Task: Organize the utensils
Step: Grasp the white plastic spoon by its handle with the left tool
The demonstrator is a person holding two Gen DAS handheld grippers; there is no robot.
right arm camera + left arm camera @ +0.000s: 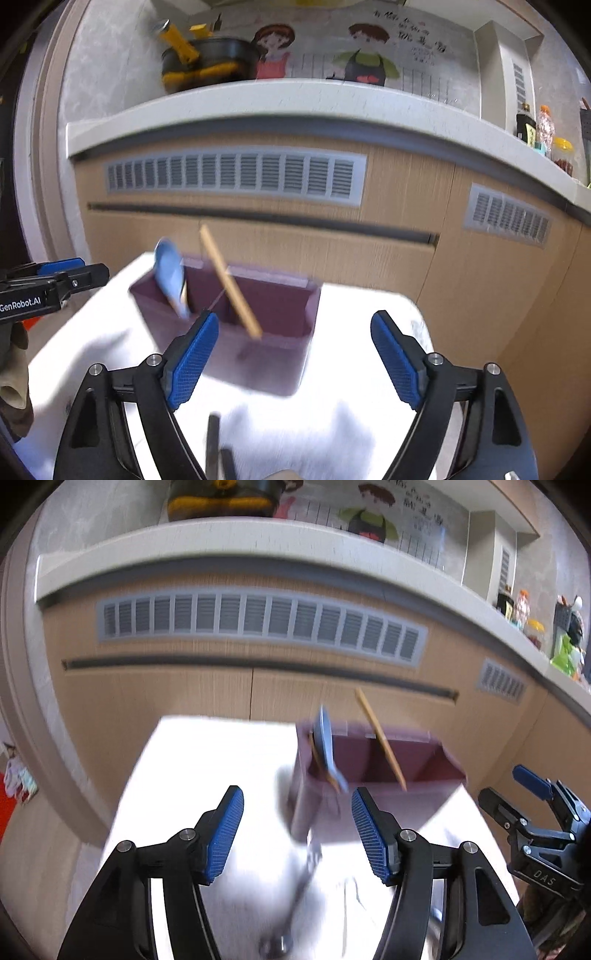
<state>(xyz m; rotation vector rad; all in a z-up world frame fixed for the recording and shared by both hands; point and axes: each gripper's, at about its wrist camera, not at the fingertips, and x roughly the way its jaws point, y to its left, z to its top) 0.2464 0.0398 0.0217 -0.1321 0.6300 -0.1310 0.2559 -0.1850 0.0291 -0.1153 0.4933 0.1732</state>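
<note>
A purple utensil holder (369, 775) (266, 332) with several compartments stands on a white table (207, 775) (351, 369). A blue spoon (327, 746) (170, 275) leans in its left compartment. A wooden chopstick (380, 738) (231, 282) leans in the middle one. A metal utensil (303, 882) lies blurred on the table in front of the holder. A dark utensil (213, 443) lies near the front edge in the right wrist view. My left gripper (297, 834) is open and empty above the table. My right gripper (295, 362) is open and empty, just in front of the holder.
A wooden cabinet front (221, 686) (369, 251) with grey vents stands behind the table. A white counter (221, 535) above it carries a black pan (207, 62) and bottles (535, 129). The table's edges drop off left and right.
</note>
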